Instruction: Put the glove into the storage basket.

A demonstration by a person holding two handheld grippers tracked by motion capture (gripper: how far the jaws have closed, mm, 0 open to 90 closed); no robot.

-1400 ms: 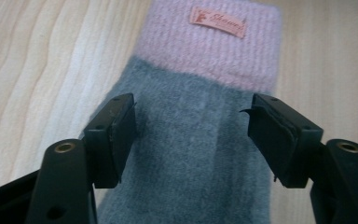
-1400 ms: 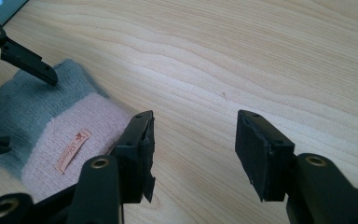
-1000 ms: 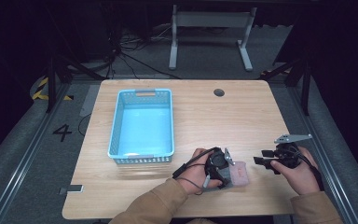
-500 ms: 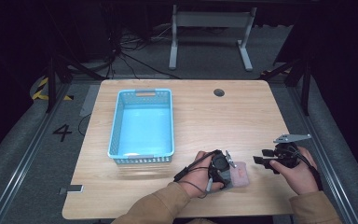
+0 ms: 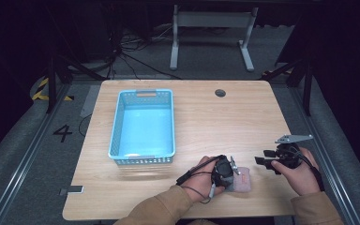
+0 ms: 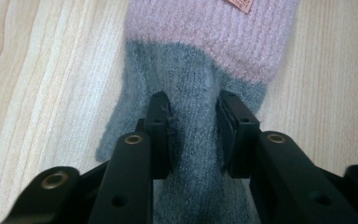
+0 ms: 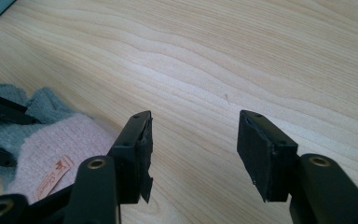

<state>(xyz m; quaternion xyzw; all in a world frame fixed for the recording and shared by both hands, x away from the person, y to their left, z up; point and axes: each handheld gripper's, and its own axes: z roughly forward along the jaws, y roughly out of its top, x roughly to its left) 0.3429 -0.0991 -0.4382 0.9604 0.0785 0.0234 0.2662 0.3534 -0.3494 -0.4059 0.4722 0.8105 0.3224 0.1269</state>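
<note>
A small knit garment (image 5: 244, 181), grey with a pink band and a tan tag, lies flat near the table's front edge. My left gripper (image 5: 231, 179) points down onto it. In the left gripper view its jaws have just been closing, and the left gripper (image 6: 193, 116) now pinches a ridge of the grey knit (image 6: 193, 88) between its pads. My right gripper (image 5: 261, 162) hovers just right of the garment, open and empty. In the right gripper view the right gripper (image 7: 193, 140) stands over bare wood, with the pink band (image 7: 65, 144) at lower left.
A light blue plastic basket (image 5: 143, 93) stands empty on the left half of the wooden table (image 5: 215, 122). A round cable hole (image 5: 220, 93) sits near the far edge. Dark floor and a metal stand lie beyond the table.
The left hand has shifted only slightly over the knit garment. The right hand has stayed in place.
</note>
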